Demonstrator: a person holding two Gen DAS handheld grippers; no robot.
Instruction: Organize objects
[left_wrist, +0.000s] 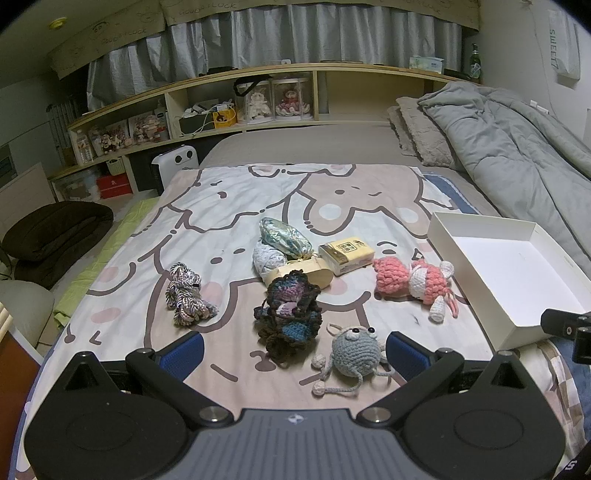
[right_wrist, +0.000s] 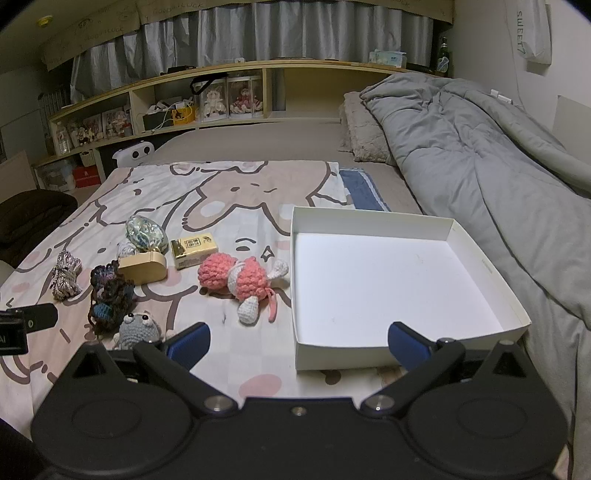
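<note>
Several small things lie on a cartoon-print sheet: a grey crochet creature (left_wrist: 354, 352), a dark crochet piece (left_wrist: 290, 315), a twisted rope bundle (left_wrist: 186, 295), a pink crochet doll (left_wrist: 413, 282), a yellow box (left_wrist: 346, 254), an oval wooden box (left_wrist: 299, 275) and a shiny pouch (left_wrist: 282, 238). The white box (right_wrist: 388, 280) stands empty on the right. My left gripper (left_wrist: 295, 350) is open, low over the sheet, with the grey creature between its fingers. My right gripper (right_wrist: 299, 341) is open at the near-left corner of the white box, holding nothing.
A grey duvet (right_wrist: 480, 155) and pillow (right_wrist: 364, 136) fill the bed's right side. Wooden shelves (left_wrist: 258, 107) with dolls and clutter run behind the bed. A dark cushion (left_wrist: 55, 236) lies on the floor to the left.
</note>
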